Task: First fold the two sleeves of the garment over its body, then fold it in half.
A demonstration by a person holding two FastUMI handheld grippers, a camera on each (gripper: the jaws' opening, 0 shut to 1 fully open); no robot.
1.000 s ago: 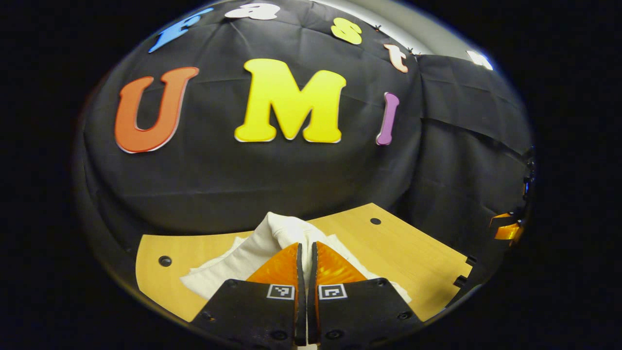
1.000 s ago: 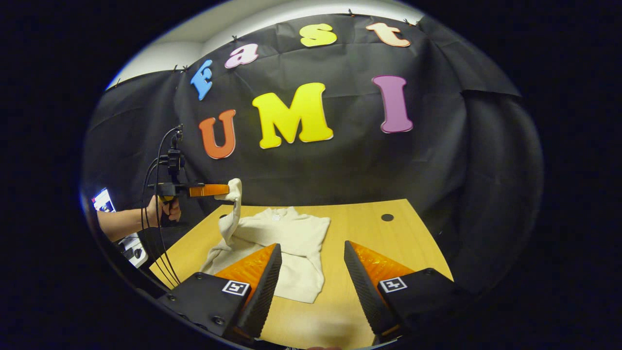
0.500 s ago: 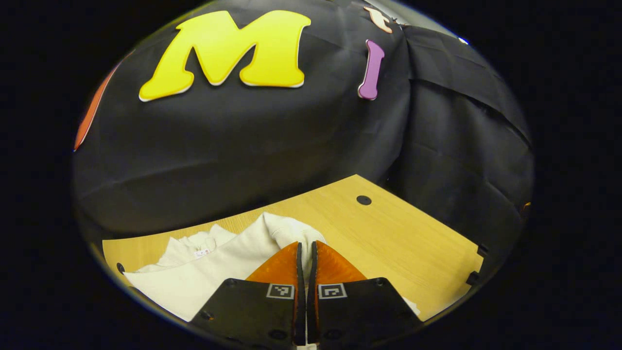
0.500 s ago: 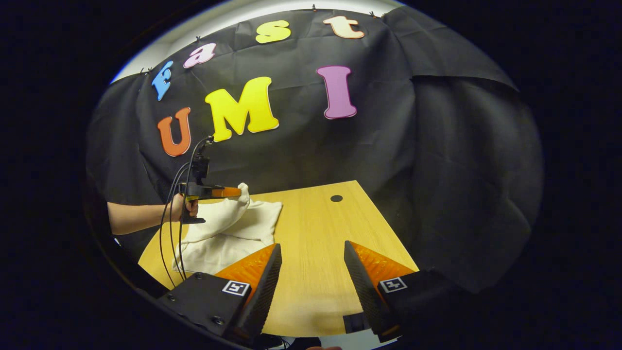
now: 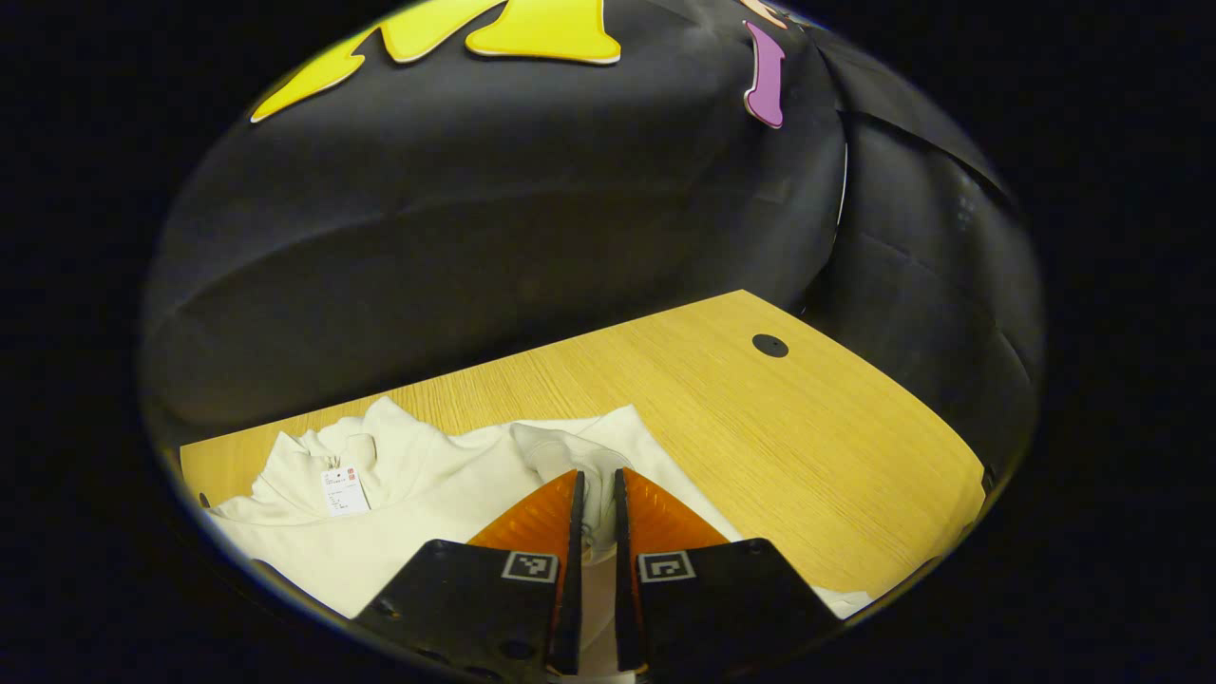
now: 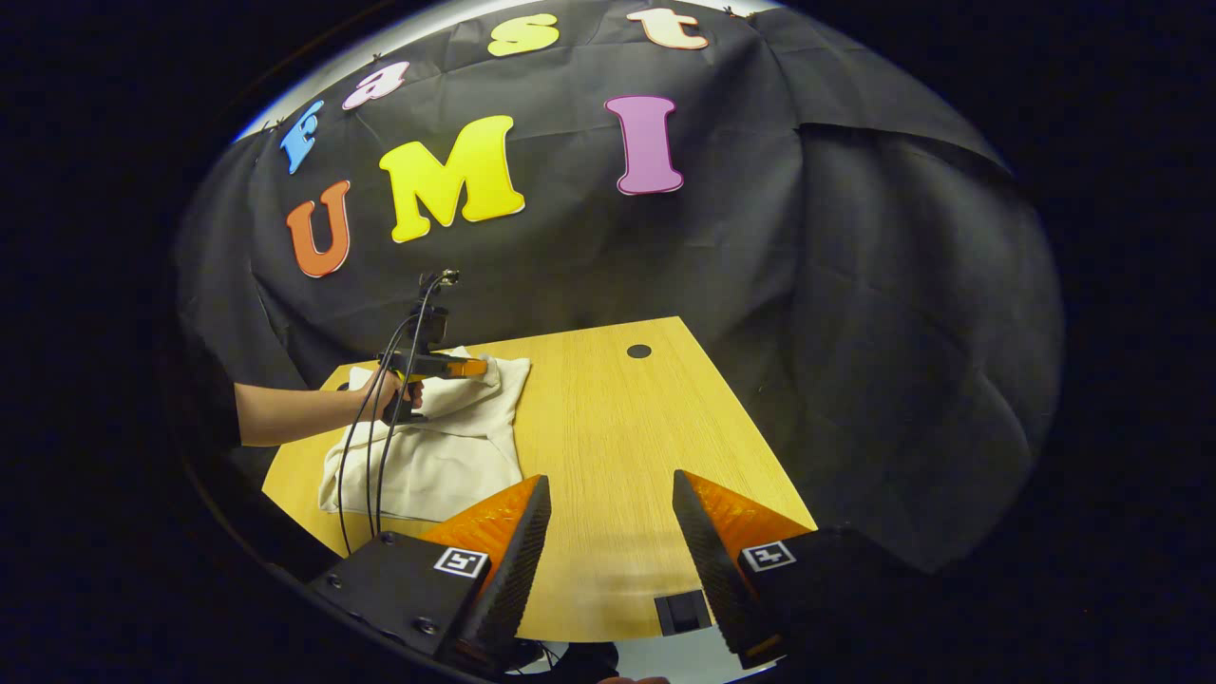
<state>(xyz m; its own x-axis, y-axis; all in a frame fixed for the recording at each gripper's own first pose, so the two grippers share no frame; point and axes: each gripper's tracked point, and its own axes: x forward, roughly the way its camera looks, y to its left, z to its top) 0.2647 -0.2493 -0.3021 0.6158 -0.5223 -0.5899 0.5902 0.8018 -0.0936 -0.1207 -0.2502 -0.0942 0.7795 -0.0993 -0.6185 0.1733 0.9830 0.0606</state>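
The cream garment (image 5: 418,503) lay spread on the left part of the wooden table (image 5: 779,437), its collar toward the far edge with a small white tag (image 5: 344,491) showing inside the neck. In the left gripper view, one sleeve (image 5: 570,456) was drawn across the garment's body, its cuff end caught between the two fingers of the left gripper (image 5: 595,489), which were pressed nearly together with the cloth pinched in the narrow gap. In the right gripper view, that gripper (image 6: 470,367) appeared farther off, held by a hand (image 6: 404,389) over the garment (image 6: 437,446), with cables (image 6: 366,456) trailing down from it. The right gripper (image 6: 610,499) stood well apart from the garment, near the table's (image 6: 617,427) near edge, its fingers spread wide with bare wood between them. A dark round hole (image 5: 769,345) sat in the table's far right area.
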